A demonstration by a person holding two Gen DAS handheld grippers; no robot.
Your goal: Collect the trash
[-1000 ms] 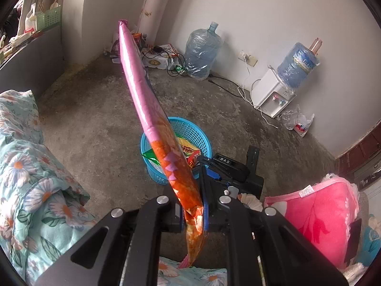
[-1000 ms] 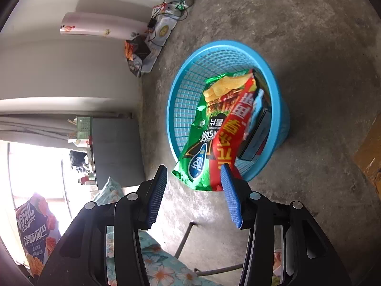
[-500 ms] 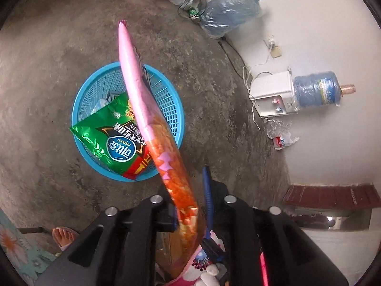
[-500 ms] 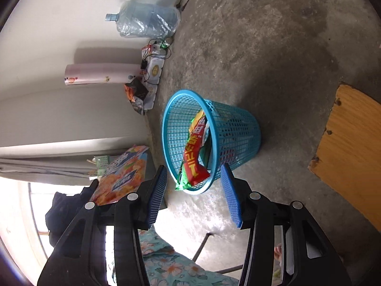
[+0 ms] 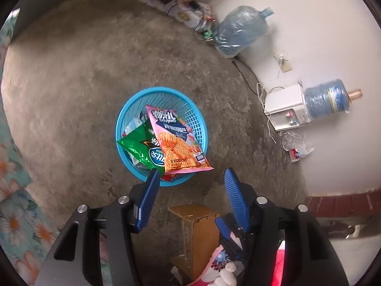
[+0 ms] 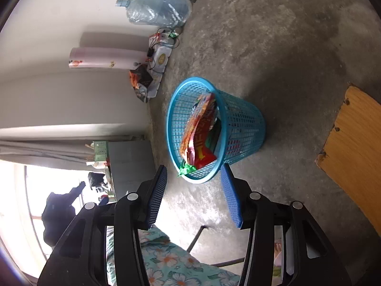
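A blue plastic basket (image 5: 123,119) (image 6: 240,121) stands on the concrete floor. A pink-and-orange snack bag (image 5: 177,143) (image 6: 197,124) lies on top of its contents, over a green snack bag (image 5: 140,149). My left gripper (image 5: 190,176) hangs above the basket's near rim; its jaws are opening and nothing is between them. In the right wrist view my right gripper (image 6: 194,175) stands open and empty, just short of the basket.
Water bottles (image 5: 238,32) (image 6: 157,8) and a white dispenser (image 5: 288,109) stand along the wall with cables and clutter (image 5: 181,7). A wooden stool (image 5: 197,231) (image 6: 352,147) is near the basket. Floral bedding (image 5: 16,190) (image 6: 171,262) lies at the near edge.
My left gripper swung over the basket, opened and let go of the pink-and-orange bag, which dropped into the basket. The right gripper drew back from the basket, still open.
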